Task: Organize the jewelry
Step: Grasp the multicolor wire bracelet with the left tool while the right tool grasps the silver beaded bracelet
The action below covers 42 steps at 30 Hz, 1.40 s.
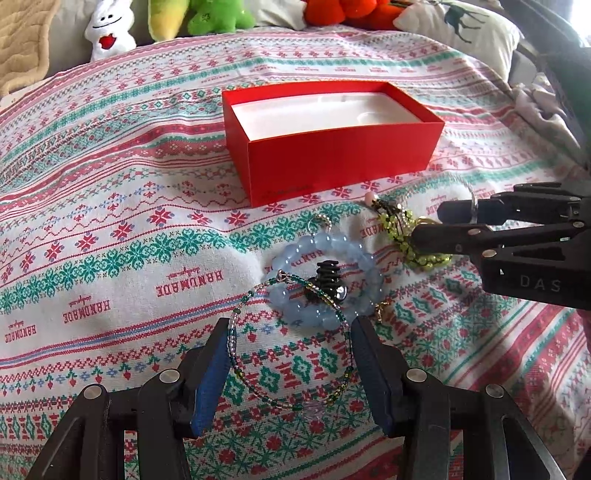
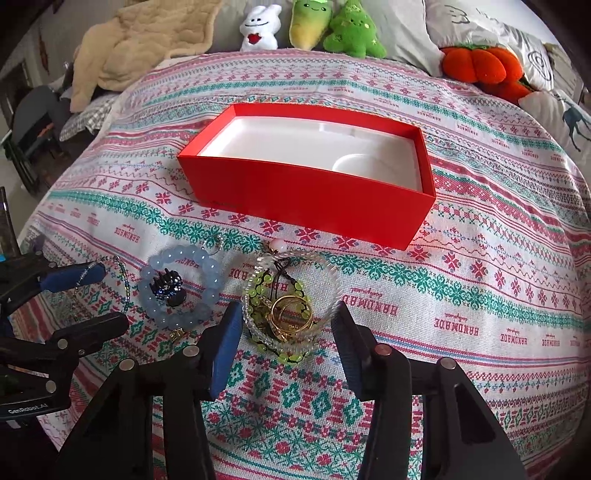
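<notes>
An open red box (image 1: pixel 332 162) (image 2: pixel 306 192) with a white insert sits on the patterned cloth, nothing in it. Jewelry lies in front of it. My left gripper (image 1: pixel 290 328) (image 2: pixel 94 295) is open, its fingers either side of a thin seed-bead bracelet (image 1: pixel 240 365). Beyond that lie a pale blue bead bracelet (image 1: pixel 325 251) (image 2: pixel 162 258) and a black hair claw (image 1: pixel 328 277) (image 2: pixel 168 284). My right gripper (image 2: pixel 286 314) (image 1: pixel 424 221) is open around a pile: a clear bead bracelet (image 2: pixel 325 269), a yellow-green bead piece (image 2: pixel 258 295) (image 1: pixel 399 229) and gold rings (image 2: pixel 291 314).
The patterned cloth (image 2: pixel 461 258) covers a rounded bed-like surface. Plush toys (image 2: pixel 332 26) and pillows (image 2: pixel 480 33) line the far edge, a beige blanket (image 2: pixel 140 40) lies at the far left. A small gold piece (image 2: pixel 177 334) lies near the blue bracelet.
</notes>
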Tool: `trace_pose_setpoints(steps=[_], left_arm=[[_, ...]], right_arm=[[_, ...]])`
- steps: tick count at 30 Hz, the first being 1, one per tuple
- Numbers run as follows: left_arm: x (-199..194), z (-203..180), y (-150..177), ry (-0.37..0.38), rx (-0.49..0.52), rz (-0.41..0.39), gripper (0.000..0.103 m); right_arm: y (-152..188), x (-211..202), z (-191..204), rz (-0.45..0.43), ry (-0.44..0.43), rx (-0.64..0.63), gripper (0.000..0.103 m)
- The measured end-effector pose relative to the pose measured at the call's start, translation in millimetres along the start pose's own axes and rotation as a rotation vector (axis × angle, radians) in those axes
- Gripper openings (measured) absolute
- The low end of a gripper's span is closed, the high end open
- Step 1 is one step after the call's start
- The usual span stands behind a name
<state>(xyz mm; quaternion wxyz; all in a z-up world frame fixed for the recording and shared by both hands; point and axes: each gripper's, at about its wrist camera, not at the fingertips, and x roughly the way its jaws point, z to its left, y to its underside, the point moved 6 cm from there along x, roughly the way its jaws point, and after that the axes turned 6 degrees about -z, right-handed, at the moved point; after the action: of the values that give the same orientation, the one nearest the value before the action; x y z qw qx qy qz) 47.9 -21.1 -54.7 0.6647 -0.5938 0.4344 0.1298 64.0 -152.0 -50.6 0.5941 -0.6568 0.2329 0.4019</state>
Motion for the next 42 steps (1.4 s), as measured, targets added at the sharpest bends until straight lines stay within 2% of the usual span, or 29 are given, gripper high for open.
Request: trace_pose_setpoints(steps=[15,18,19,20,21,26,29,32,34,42], left_arm=[[-1,-2,-4,0.012,0.000,-0.003,0.055],[-3,-3,-3,0.014,0.000,-0.005,0.055],[-3,-3,-3,0.013,0.000,-0.005,0.055],[-3,-3,-2,0.012,-0.003,-0.004,0.055],[-3,-3,-2,0.013,-0.006,-0.002,0.055],[-4,-4,1,0.013,-0.003,0.001,0.055],[-4,-3,3,0.012,-0.002,0.005,0.055],[-2,-3,4,0.011,-0.007,0.011,0.055],[-2,-3,4,0.010,-0.007,0.013,0.055],[-1,-4,1,0.011,0.000,0.012,0.055]], right_arm=[[-5,-13,-25,-0.003,0.007,0.072,0.039],[-6,-20,-28,-0.008,0.005,0.068,0.057],[-6,-21,-27,-0.012,0.002,0.060,0.065],[-6,-22,-25,-0.017,0.002,0.049,0.071],[-6,-21,-23,-0.019,0.005,0.035,0.071],[3,-4,-5,0.015,0.013,-0.056,0.071],[6,6,0,0.027,0.049,-0.108,0.071],[5,12,-4,0.032,0.036,-0.083,0.070],[6,14,-7,0.035,0.020,-0.058,0.063],[6,7,-5,0.018,0.002,-0.061,0.053]])
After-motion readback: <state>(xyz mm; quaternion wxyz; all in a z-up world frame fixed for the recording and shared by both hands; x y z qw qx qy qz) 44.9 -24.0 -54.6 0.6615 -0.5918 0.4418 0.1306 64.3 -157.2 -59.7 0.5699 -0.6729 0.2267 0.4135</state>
